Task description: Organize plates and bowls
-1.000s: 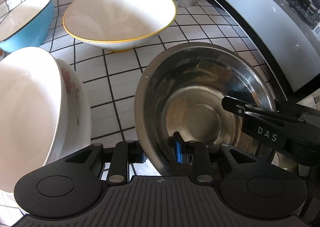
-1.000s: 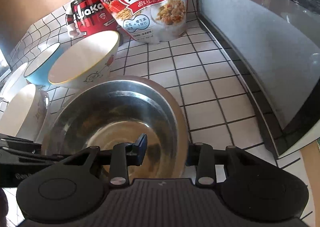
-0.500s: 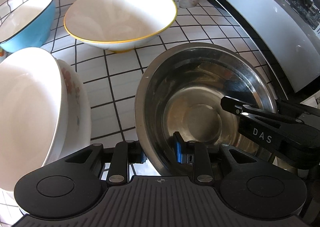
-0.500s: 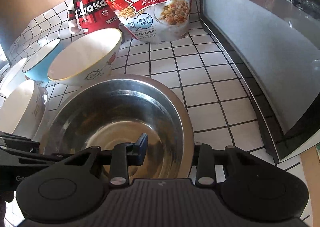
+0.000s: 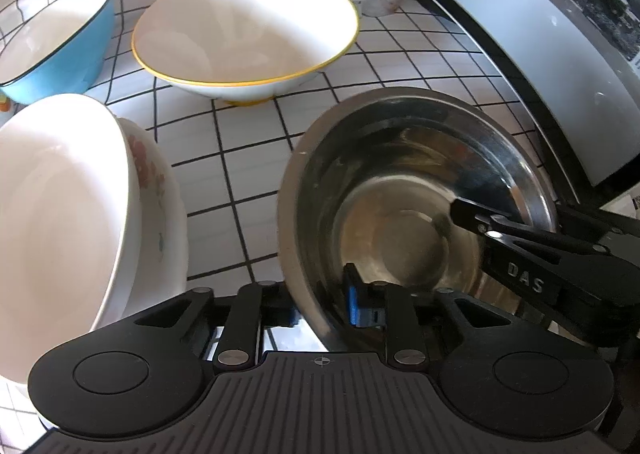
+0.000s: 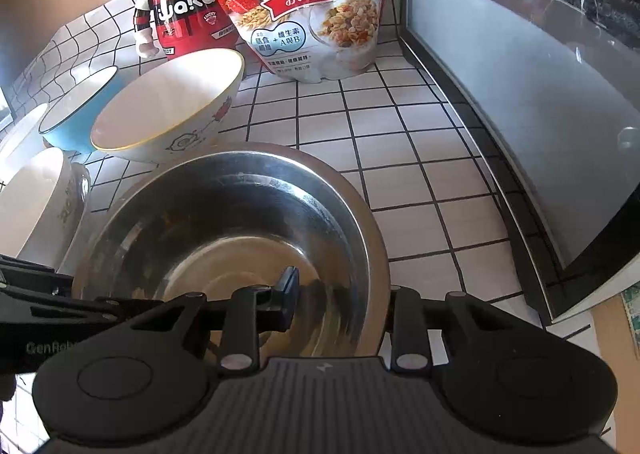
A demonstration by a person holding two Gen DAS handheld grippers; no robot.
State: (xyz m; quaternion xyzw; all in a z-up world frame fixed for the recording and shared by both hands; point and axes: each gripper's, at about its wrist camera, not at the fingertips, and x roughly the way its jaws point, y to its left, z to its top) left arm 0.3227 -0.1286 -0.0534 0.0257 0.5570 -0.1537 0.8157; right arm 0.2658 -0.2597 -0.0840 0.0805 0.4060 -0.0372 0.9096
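Note:
A steel bowl [image 5: 416,189] is held between both grippers, tilted, just above the tiled counter; it also shows in the right wrist view [image 6: 236,230]. My left gripper [image 5: 320,306] is shut on its near-left rim, one finger inside, one outside. My right gripper [image 6: 340,302] is shut on its right rim; it shows in the left wrist view [image 5: 520,238]. A white bowl with a yellow rim [image 5: 244,29] stands behind. A blue bowl [image 5: 56,49] is far left. Nested white bowls [image 5: 80,213] stand at the left.
A cereal bag [image 6: 308,1] and a red figurine tin [image 6: 180,13] stand at the back of the white tiled counter [image 6: 400,173]. A dark-framed appliance [image 6: 520,113] runs along the right edge.
The steel bowl has lifted slightly and shifted toward the back with both grippers still on its rim. The other bowls have not moved.

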